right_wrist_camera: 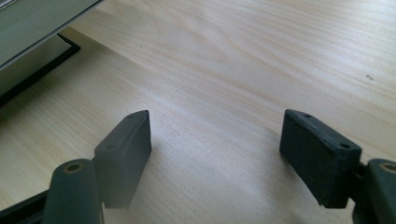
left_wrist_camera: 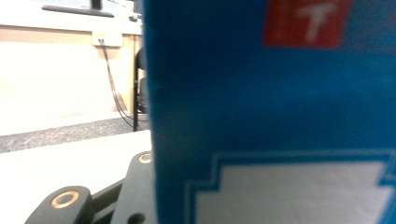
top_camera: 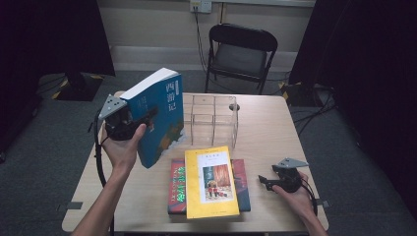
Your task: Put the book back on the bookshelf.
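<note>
Item 1: blue book, thick, white page block, Chinese title on the cover. Held in the air above the left part of the desk, tilted, its lower corner over the desk just left of the stacked books. In the left gripper view the blue cover stands close to the lens, with a red patch at the top and a white panel below.

Item 2: left gripper. Raised in the person's left hand; fingers clamped on the blue book, one black finger lying against the cover.

Item 3: right gripper. Low over the right front of the desk, just right of the stacked books, in the person's right hand. Fingers stand wide apart, bare wood between them, nothing held.

Item 4: yellow book. Flat, front centre of the desk, on top of a red-and-green book.

Item 5: clear acrylic book rack. Upright with dividers, centre back of the desk, just right of the raised book.

Item 6: black folding chair. On the floor beyond the desk.
</note>
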The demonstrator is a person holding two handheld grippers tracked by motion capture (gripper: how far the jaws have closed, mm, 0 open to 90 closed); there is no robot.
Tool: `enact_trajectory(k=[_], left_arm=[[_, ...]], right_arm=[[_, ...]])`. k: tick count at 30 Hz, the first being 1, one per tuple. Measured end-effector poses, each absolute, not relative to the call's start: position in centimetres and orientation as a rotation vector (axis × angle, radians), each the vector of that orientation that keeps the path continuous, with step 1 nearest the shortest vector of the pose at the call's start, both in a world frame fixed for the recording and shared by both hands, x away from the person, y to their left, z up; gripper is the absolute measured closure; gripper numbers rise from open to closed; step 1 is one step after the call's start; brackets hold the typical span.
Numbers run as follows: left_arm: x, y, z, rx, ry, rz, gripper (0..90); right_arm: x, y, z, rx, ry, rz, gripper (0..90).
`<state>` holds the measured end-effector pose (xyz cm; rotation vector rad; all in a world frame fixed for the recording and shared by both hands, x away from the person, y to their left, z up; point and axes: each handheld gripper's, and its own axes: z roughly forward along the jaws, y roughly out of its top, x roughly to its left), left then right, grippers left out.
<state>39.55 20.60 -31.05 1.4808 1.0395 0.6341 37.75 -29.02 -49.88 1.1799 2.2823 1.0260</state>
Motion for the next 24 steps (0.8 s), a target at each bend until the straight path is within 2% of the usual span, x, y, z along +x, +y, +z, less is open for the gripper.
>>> enact_trajectory(k=[24], left_arm=[[42.0, 16.2, -32.6, 1.518, 1.116, 0.728, 61.8]], right_arm=[[37.9, -29.3, -49.8, 1.201, 2.283, 1.057, 24.3]])
